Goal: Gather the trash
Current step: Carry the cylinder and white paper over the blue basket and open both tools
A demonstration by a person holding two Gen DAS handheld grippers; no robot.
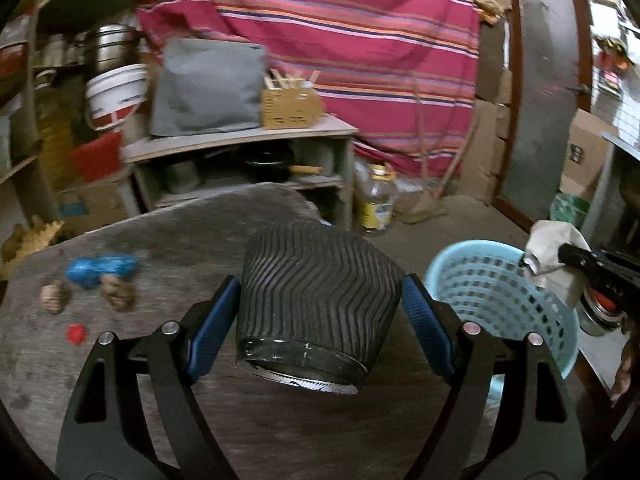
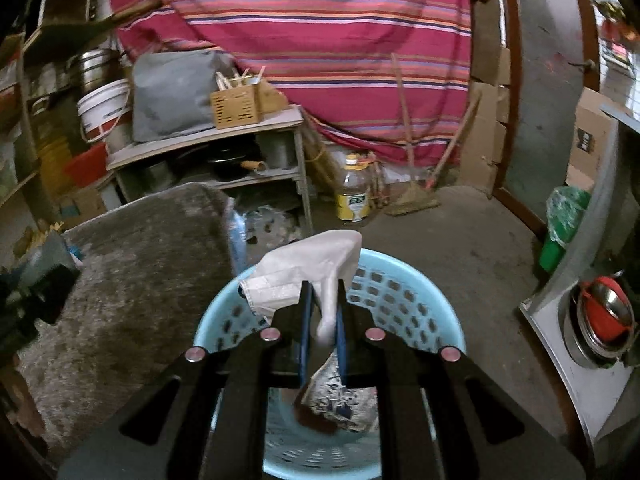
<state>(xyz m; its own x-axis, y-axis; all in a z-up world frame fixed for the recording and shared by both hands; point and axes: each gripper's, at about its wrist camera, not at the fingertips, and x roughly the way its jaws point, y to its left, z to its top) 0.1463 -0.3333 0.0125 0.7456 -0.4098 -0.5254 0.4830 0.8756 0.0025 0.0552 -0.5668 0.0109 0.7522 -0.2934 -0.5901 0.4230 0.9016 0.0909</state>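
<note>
Over a cluttered storeroom worktop (image 1: 120,360), I carry two pieces of trash toward the pale blue basket (image 2: 416,308). My right hand-held gripper (image 2: 322,312) is clamped on a crumpled white wrapper (image 2: 312,264), which sticks up past the fingertips at twelve o'clock, directly above the basket's open mouth; printed scraps already lie at the bottom. To finish this drop well, I judge I should part the jaws only while the wrapper hangs inside the rim, since light paper could drift out toward the floor. My left hand-held gripper (image 1: 320,312) stands wide, its blue pads pressed on the sides of a black ribbed cup (image 1: 316,304) lying tilted between them, with the basket at about three o'clock. A blue crumpled piece (image 1: 102,268), brown lumps and a red cap (image 1: 76,334) remain on the worktop at nine o'clock.
</note>
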